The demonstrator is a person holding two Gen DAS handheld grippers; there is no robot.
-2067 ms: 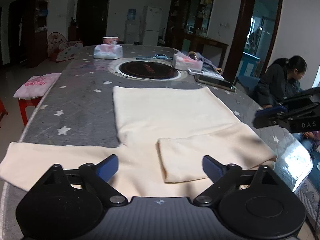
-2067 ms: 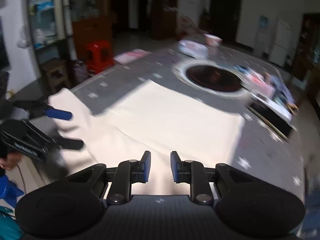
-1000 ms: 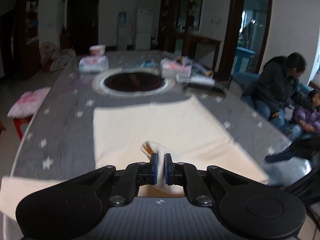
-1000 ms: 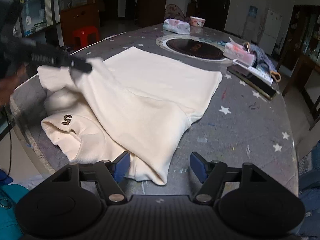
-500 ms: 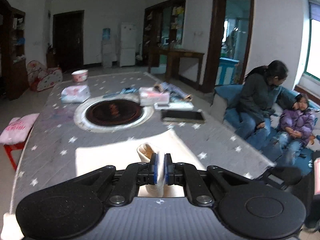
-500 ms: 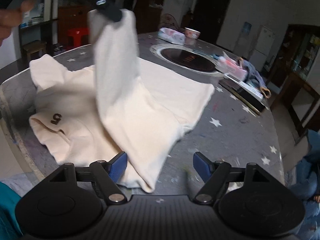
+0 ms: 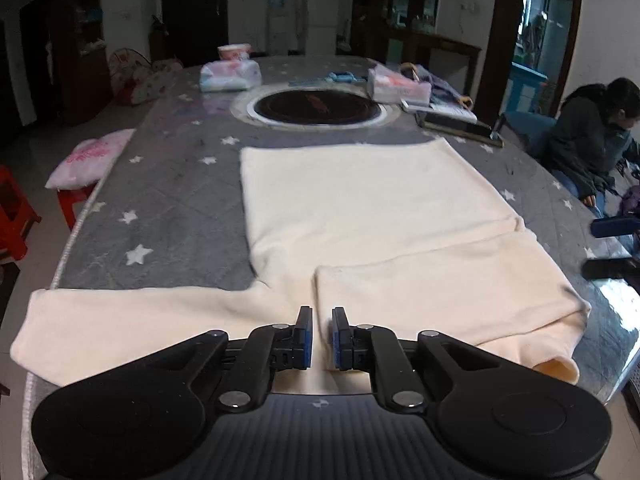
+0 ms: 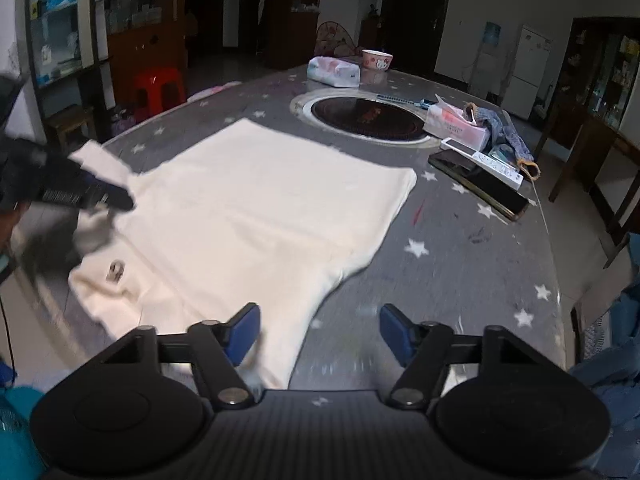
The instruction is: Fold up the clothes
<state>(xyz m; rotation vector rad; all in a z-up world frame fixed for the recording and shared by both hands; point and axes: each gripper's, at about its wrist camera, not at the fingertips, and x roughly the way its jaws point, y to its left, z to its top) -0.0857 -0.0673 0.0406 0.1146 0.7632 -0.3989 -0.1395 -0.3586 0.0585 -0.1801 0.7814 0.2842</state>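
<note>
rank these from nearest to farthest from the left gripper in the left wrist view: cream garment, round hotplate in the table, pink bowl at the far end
1. cream garment: right under and ahead of the left gripper, spread on the near table.
2. round hotplate: set into the table's middle, beyond the garment's far edge.
3. pink bowl: far end of the table, left of centre, behind the tissue pack.

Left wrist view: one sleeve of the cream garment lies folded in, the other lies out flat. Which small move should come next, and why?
Probably shift the left hand-held gripper toward the end of the flat sleeve and pinch it. The folded sleeve already lies across the cream garment, while the flat one stretches out along the table edge.
</note>
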